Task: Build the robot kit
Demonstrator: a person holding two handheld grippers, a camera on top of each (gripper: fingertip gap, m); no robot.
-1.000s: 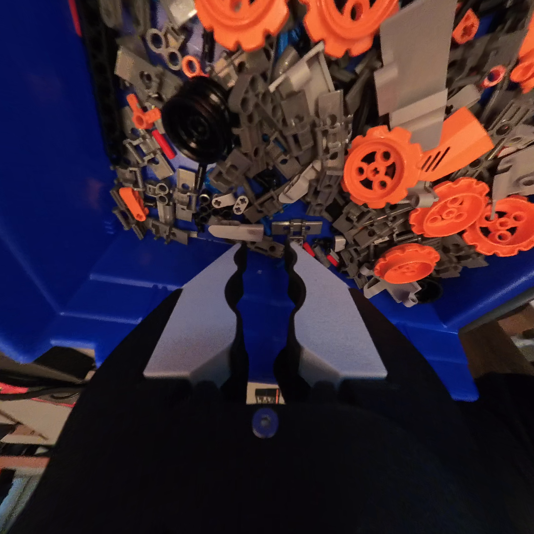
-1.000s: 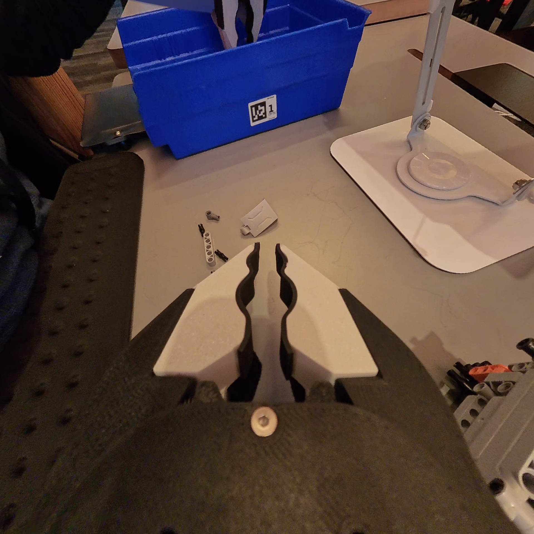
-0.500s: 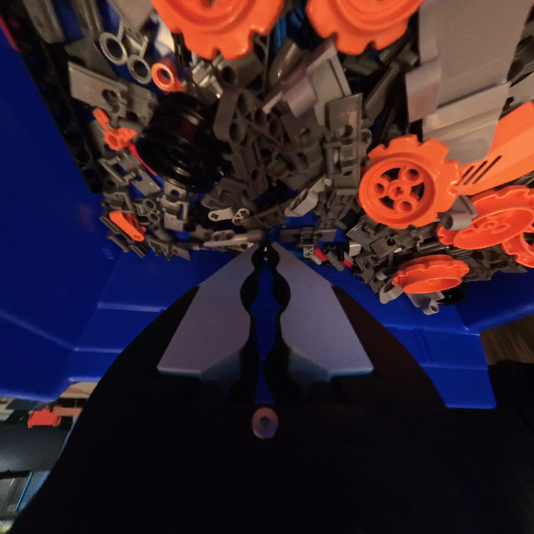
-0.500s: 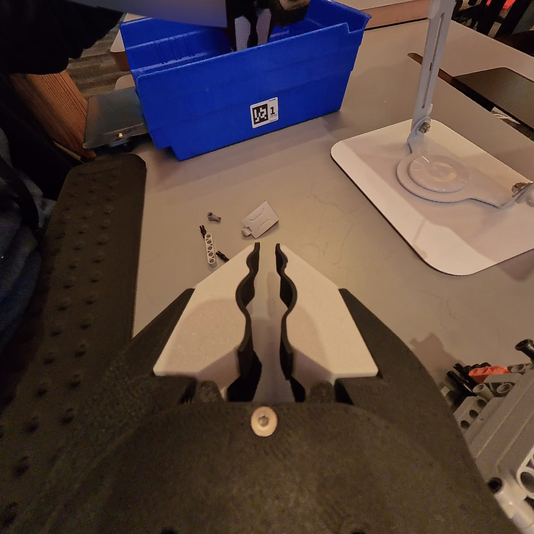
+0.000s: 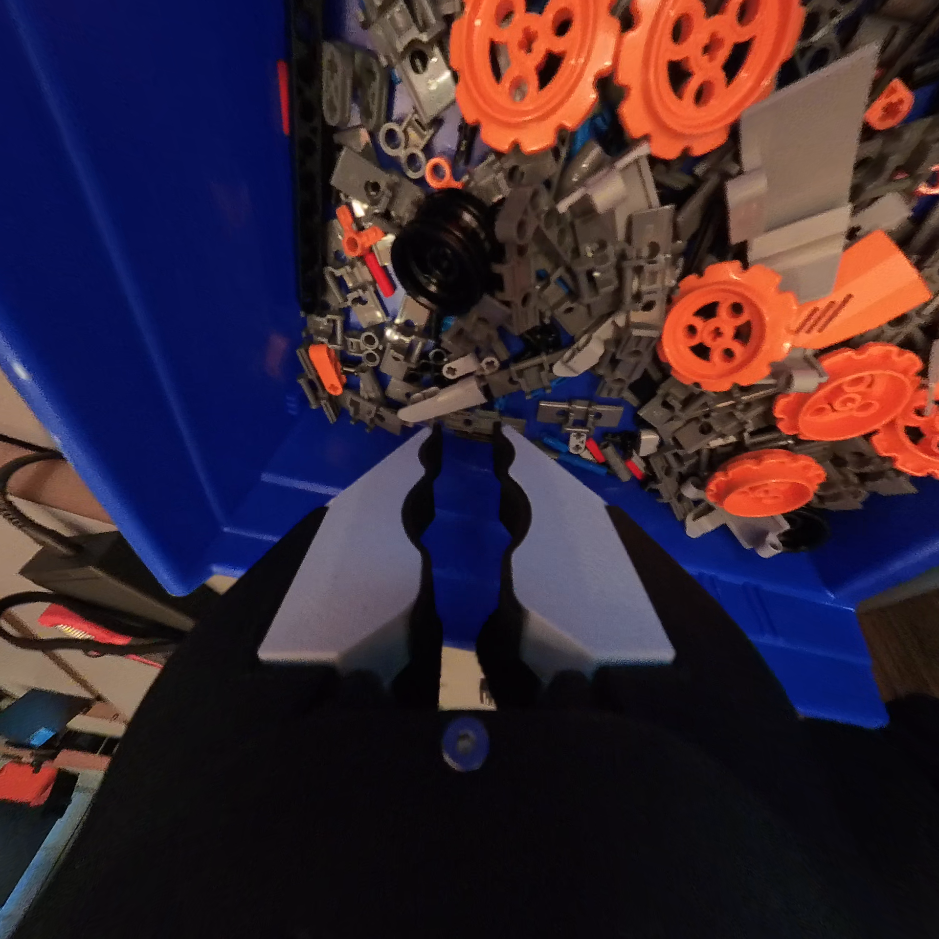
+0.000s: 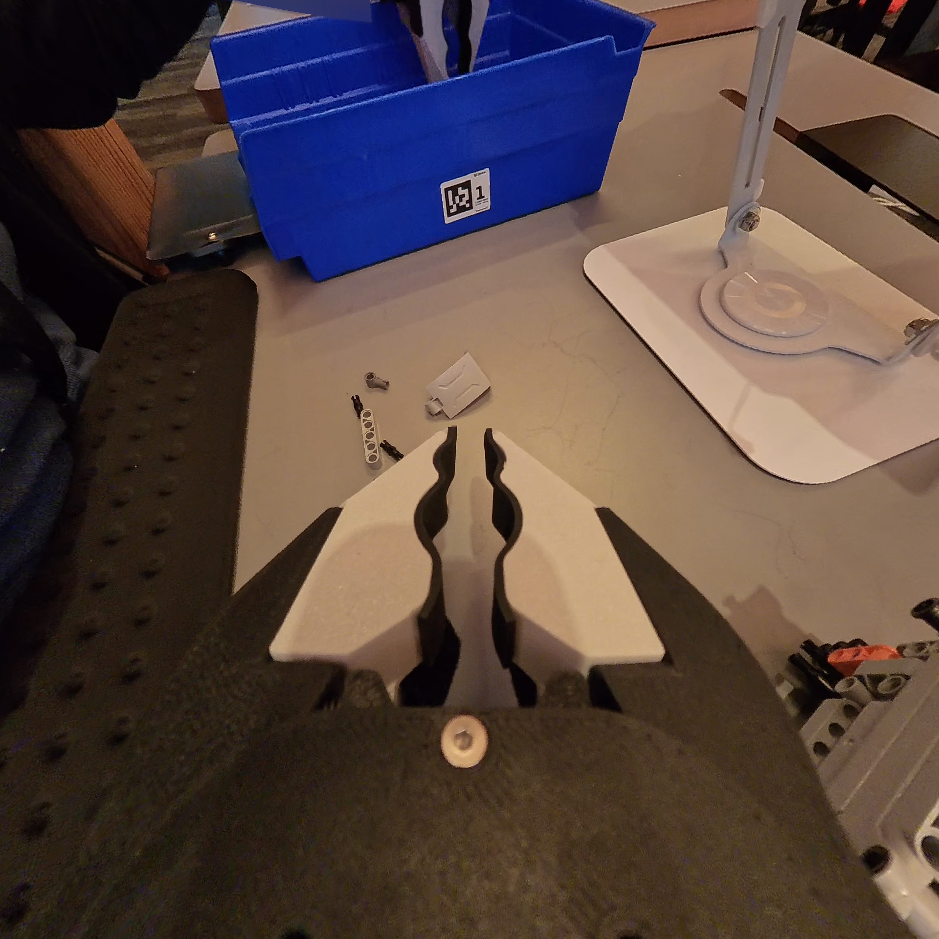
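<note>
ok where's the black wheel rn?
Left wrist view: the black wheel lies in the blue bin, upper left of the parts pile near the bin's left wall, beyond the left gripper.

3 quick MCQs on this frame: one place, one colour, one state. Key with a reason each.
1. Where is the left claw?
A. inside the blue bin, at the edge of the parts pile
B. over the white stand base
C. on the black mat

2. What colour are the toothed wheels in the bin?
A. green
B. orange
C. white

3. What state is the right claw in?
A. shut on the light grey beam
B. shut on the grey panel
C. open, holding nothing

Key: 1 A, blue walls surround its tips beside the pile. 2 B, every toothed wheel in view is orange. 3 C, bare table shows between its fingers; the light grey beam and grey panel lie apart.
</note>
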